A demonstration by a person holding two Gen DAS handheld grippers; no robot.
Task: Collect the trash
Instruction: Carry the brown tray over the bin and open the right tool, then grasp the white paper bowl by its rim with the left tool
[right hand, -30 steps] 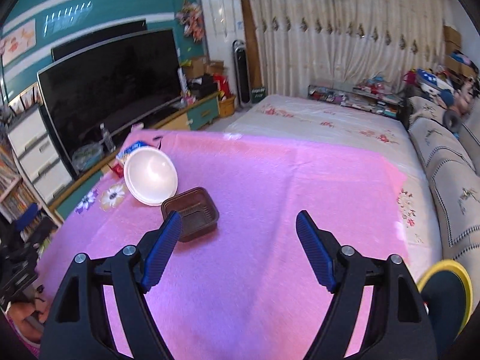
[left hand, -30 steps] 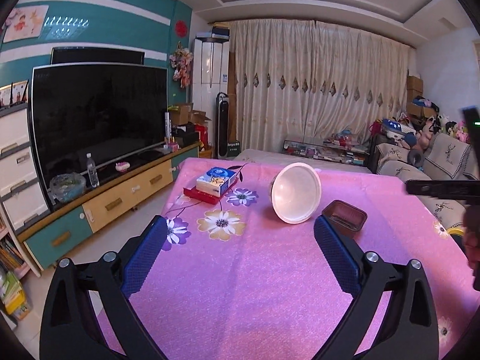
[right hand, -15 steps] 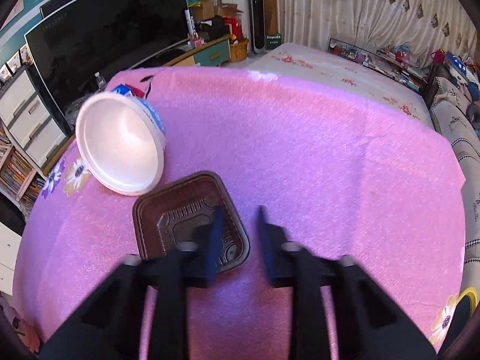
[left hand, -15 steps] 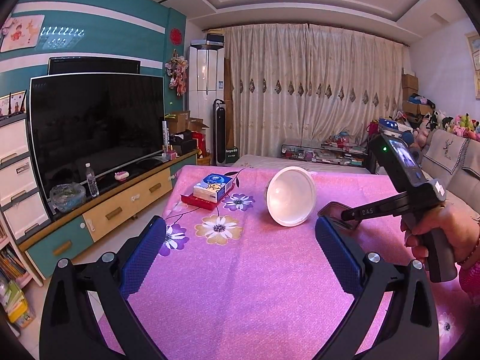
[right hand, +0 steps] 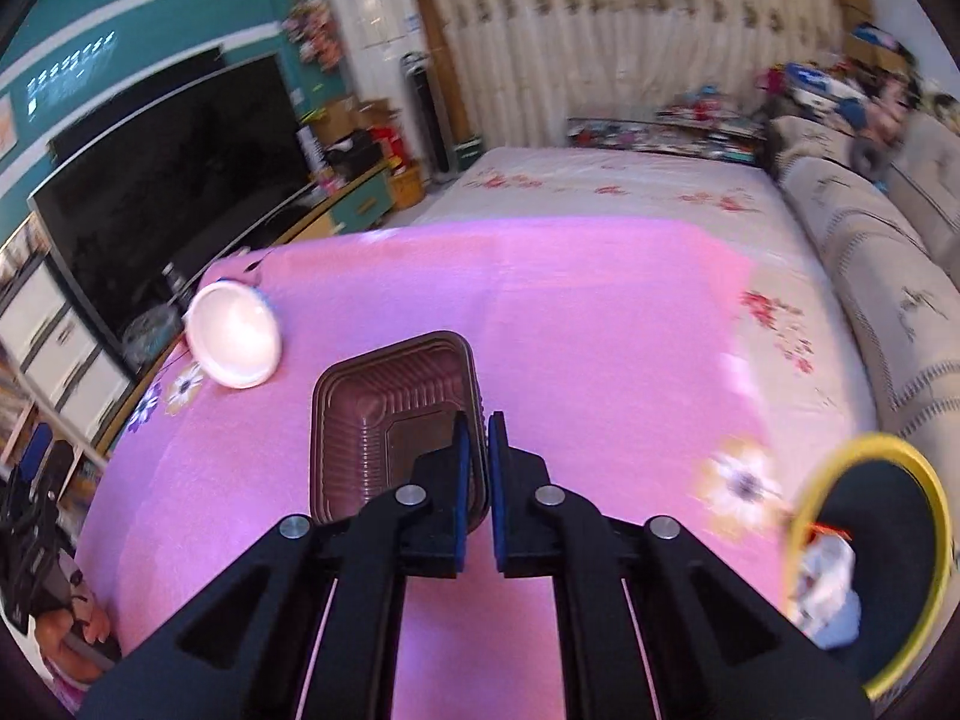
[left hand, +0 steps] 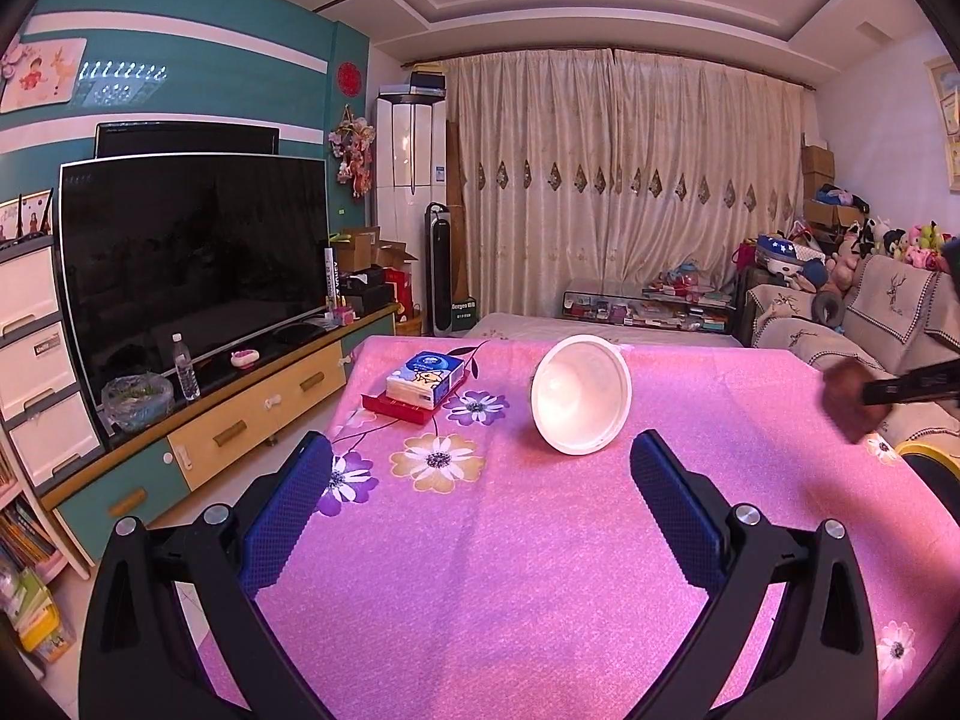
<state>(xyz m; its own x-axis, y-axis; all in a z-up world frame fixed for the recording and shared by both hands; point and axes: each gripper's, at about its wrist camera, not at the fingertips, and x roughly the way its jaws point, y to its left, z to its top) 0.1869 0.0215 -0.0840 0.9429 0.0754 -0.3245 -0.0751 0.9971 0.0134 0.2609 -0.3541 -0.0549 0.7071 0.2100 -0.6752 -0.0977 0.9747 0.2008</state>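
A brown ribbed plastic tray [right hand: 390,414] hangs above the pink tablecloth [right hand: 570,312], with my right gripper [right hand: 478,426] shut on its right rim. In the left wrist view the same tray [left hand: 849,399] shows blurred at the right edge, held off the table. A white plastic bowl [left hand: 581,394] lies tipped on its side mid-table, its mouth toward me; it also shows in the right wrist view as the bowl [right hand: 234,336]. My left gripper [left hand: 480,480] stands open, low over the near part of the cloth, with nothing between its fingers.
A yellow-rimmed black bin [right hand: 870,564] with crumpled trash in it sits at the table's right side. A blue tissue pack on a red box [left hand: 423,387] lies at the far left of the table. A TV stand [left hand: 228,414] runs along the left, a sofa [left hand: 870,324] at right.
My right gripper closed on the brown tray's rim, lifted it off the table and carried it right, toward the bin. The left gripper stayed where it was.
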